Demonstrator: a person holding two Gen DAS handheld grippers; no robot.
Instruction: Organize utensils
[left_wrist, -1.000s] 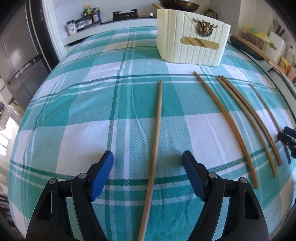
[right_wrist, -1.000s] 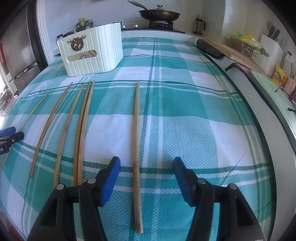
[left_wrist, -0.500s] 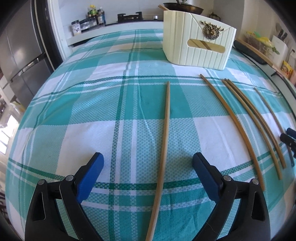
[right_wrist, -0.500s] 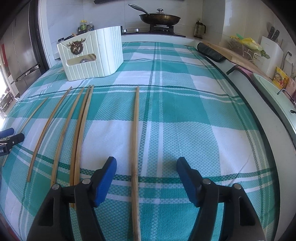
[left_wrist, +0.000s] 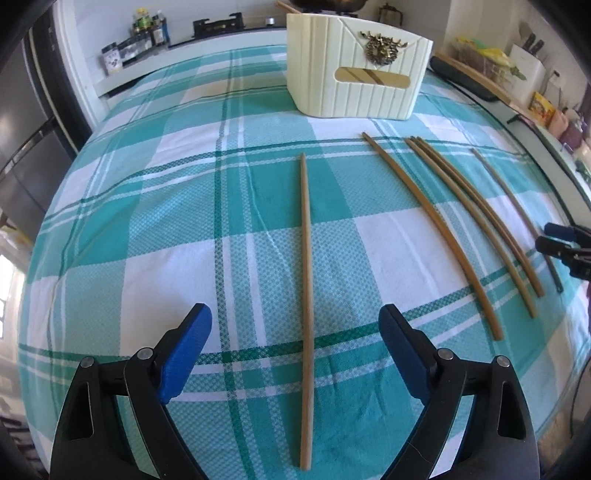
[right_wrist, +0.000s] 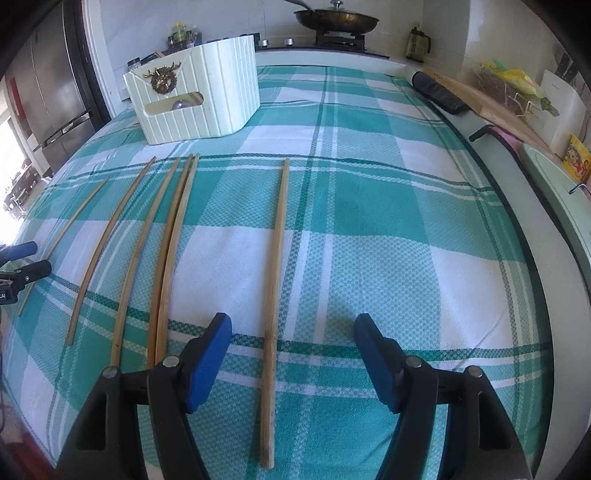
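Several long wooden chopsticks lie on a teal and white checked cloth. In the left wrist view, one chopstick (left_wrist: 306, 295) runs between the open fingers of my left gripper (left_wrist: 295, 350), which is empty above the cloth. In the right wrist view, another chopstick (right_wrist: 275, 295) lies between the open fingers of my right gripper (right_wrist: 293, 350), also empty. A cream ribbed utensil box (left_wrist: 356, 77) stands at the far side of the cloth; it also shows in the right wrist view (right_wrist: 195, 107), with items visible through its handle slot.
More chopsticks (left_wrist: 443, 229) lie side by side between the two grippers, also seen in the right wrist view (right_wrist: 166, 251). A stove with a pan (right_wrist: 336, 18) is behind. A sink and counter items (right_wrist: 554, 158) line the right edge. A fridge (right_wrist: 48, 92) stands left.
Both grippers have pulled back and risen a little, so more of each chopstick's near end shows. Their fingers stay open. Nothing on the cloth has moved.
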